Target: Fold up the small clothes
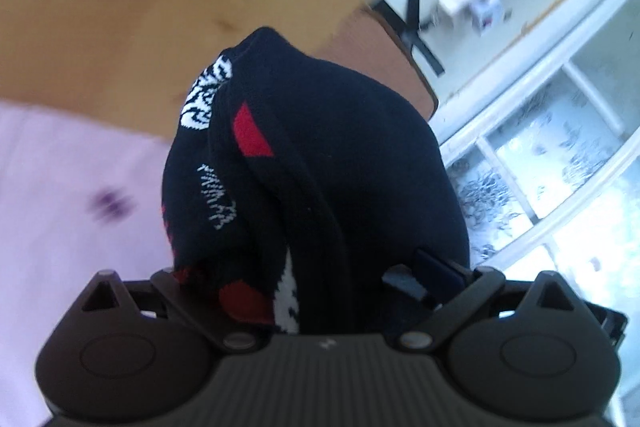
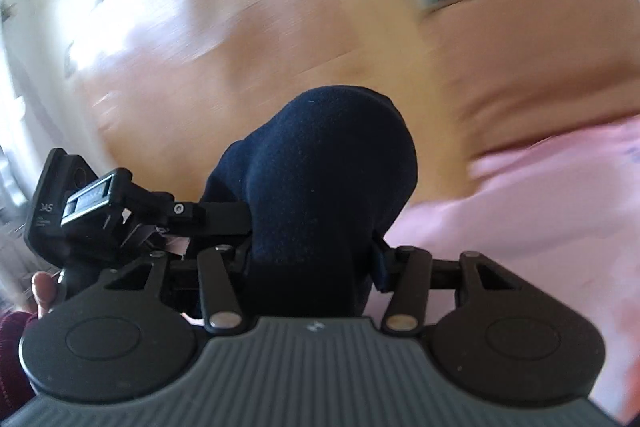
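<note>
A dark navy knitted garment with red and white patterns fills the middle of the left wrist view. It is bunched up between the jaws of my left gripper, which is shut on it and lifted off the table. In the right wrist view a plain navy part of the garment bulges out from between the jaws of my right gripper, which is shut on it. The cloth hides both grippers' fingertips. The left gripper also shows at the left of the right wrist view, with a hand behind it.
A light wooden table lies below, with a pink cloth spread over its near part. A brown chair seat stands by the table's edge. Black chair legs and white-framed panels are further off.
</note>
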Tool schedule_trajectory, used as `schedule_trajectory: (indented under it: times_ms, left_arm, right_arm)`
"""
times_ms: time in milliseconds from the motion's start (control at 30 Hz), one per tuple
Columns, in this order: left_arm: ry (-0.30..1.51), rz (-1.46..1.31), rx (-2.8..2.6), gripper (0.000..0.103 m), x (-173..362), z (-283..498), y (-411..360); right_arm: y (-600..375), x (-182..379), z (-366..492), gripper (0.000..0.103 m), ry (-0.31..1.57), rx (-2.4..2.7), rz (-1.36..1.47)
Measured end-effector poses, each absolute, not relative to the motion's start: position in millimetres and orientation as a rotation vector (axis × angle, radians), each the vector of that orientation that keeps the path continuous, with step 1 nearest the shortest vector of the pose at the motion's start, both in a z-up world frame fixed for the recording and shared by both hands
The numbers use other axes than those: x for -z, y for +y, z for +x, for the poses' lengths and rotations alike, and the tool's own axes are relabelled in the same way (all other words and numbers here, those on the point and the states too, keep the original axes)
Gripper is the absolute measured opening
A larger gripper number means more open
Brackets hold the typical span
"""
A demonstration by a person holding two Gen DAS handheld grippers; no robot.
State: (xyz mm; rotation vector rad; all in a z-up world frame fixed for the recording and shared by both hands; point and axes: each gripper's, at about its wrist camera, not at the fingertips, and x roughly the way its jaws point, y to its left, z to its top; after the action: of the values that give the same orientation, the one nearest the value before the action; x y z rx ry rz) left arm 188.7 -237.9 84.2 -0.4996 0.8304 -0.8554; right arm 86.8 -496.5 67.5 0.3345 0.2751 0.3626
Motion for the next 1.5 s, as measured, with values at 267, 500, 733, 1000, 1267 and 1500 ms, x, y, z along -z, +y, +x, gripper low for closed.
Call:
schedule_trajectory:
  times_ms: [267, 500, 733, 1000, 1267, 1500]
  left_arm:
    - [0.896, -0.391, 0.731, 0.098, -25.6, 257.6, -339.7]
    - [0.81, -0.34, 0.586, 0.096, -53.5, 198.2, -300.9]
    - [0.686, -0.049, 0.302, 0.103, -80.1, 103.5, -255.4]
    - [0.7, 0.005, 0.228, 0.103, -65.6, 38.3, -234.4]
    - [0.61, 0.052, 0.192, 0.103, -50.8, -2.7, -219.1]
    - [0.655, 0.052, 0.203, 0.103, -39.8, -2.8, -210.7]
  right_arm:
    - [-588.7, -13.1, 172.5, 0.065, 0.405, -0.123, 0.454]
    - [-592.9, -26.9, 135.7, 0.088, 0.217, 0.026, 0.413]
    - [-586.8, -42.9, 89.2, 0.088, 0.186, 0.121, 0.519]
    - [-511.1, -22.4, 3.1, 0.089, 0.285, 0.052, 0.397]
    - [-469.0, 7.4, -24.0, 0.09, 0.345, 0.126, 0.409]
    - [-461.9, 20.5, -28.9, 0.091, 0.321, 0.2, 0.442]
